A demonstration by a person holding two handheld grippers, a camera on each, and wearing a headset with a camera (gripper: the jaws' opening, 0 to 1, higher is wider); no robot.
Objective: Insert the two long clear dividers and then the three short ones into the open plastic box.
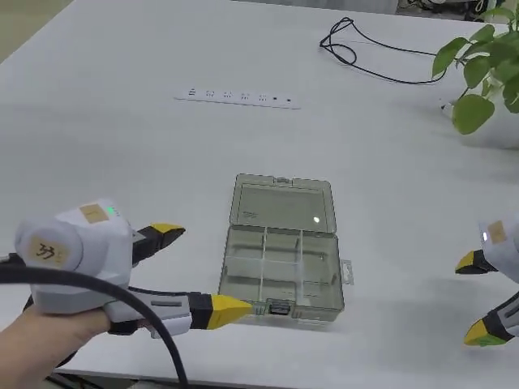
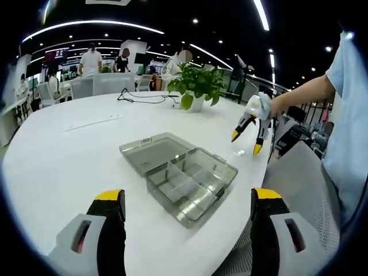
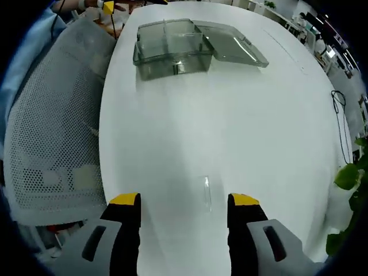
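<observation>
Your plastic box (image 1: 282,271), on the tabletop (image 1: 122,162) between left tool (image 1: 211,267) and right tool (image 1: 466,300) (both wide, empty), already holds a grid of dividers (image 1: 282,261); one short clear divider (image 3: 207,192) lies loose before the right tool, apparently yet to be inserted.

Sticker (image 1: 47,253) on left gripper (image 1: 199,270): 33.

White table (image 1: 105,154). Power strip (image 1: 237,98) lies flat on it, towards the far side. Black cable (image 1: 336,50) is looped near the far edge, well apart from the strip, with one run heading toward the plant (image 1: 485,69) at the right. The plant sits in a white pot (image 2: 195,103). Grey mesh chair (image 3: 52,109) is just beside the near table edge. Background: people (image 2: 91,59) standing, more chairs (image 2: 80,87), ceiling strip lights (image 2: 95,25).
</observation>
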